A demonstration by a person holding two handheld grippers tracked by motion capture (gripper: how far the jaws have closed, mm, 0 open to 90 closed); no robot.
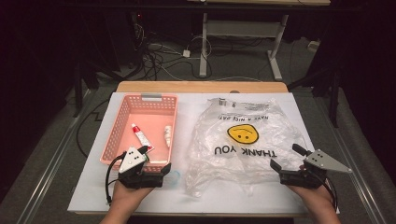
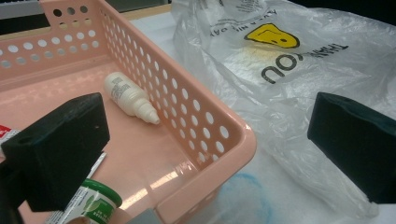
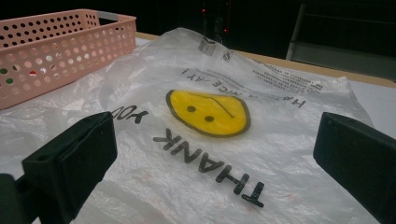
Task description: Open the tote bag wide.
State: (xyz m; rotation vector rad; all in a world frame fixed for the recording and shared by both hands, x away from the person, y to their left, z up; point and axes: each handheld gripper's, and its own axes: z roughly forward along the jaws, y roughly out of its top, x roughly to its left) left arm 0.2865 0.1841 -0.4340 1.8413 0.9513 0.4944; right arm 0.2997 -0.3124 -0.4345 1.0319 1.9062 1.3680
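Item: left gripper [image 1: 156, 164] & right gripper [image 1: 287, 161], jaws spread wide, nothing held; bag [image 1: 243, 140] flat beside basket [image 1: 112, 135] w/ bottle [image 1: 167, 136], tube [image 1: 139, 134] — you'd best pinch one bag layer only.

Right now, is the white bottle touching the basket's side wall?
Touching. In the left gripper view the white bottle lies on the floor of the pink basket, its capped tip resting against the foot of the perforated side wall, no gap visible.
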